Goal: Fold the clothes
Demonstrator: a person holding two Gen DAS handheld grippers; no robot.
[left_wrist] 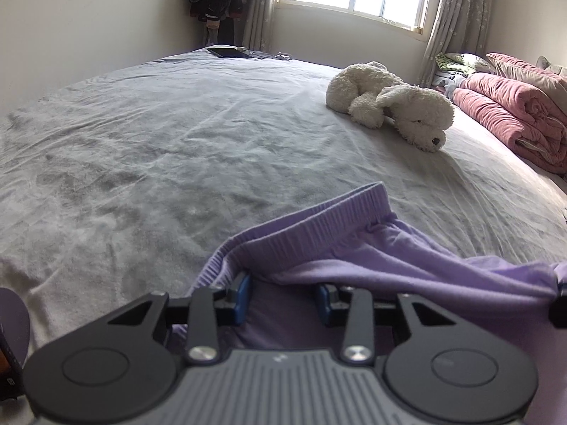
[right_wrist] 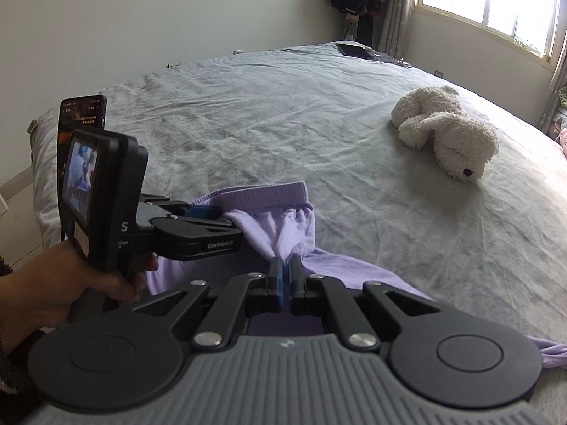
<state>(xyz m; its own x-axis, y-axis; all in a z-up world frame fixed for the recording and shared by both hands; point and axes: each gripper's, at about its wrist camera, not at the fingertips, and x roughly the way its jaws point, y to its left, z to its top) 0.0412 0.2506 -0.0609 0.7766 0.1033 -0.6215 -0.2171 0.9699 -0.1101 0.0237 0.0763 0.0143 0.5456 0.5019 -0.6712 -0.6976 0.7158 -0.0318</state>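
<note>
A lilac knit garment with a ribbed waistband (left_wrist: 319,226) lies bunched at the near edge of the bed under its grey, wrinkled sheet (left_wrist: 177,134), well apart from the white plush dog (left_wrist: 393,106) lying farther up the bed. The right gripper (right_wrist: 284,276) has its blue-padded jaws pinched tight on a gathered fold of the lilac cloth, lifting it into a small peak. The left gripper (left_wrist: 281,299) stands partly open — cloth lies between its blue pads (left_wrist: 242,295), just below the waistband, and the pads do not visibly press on it.
</note>
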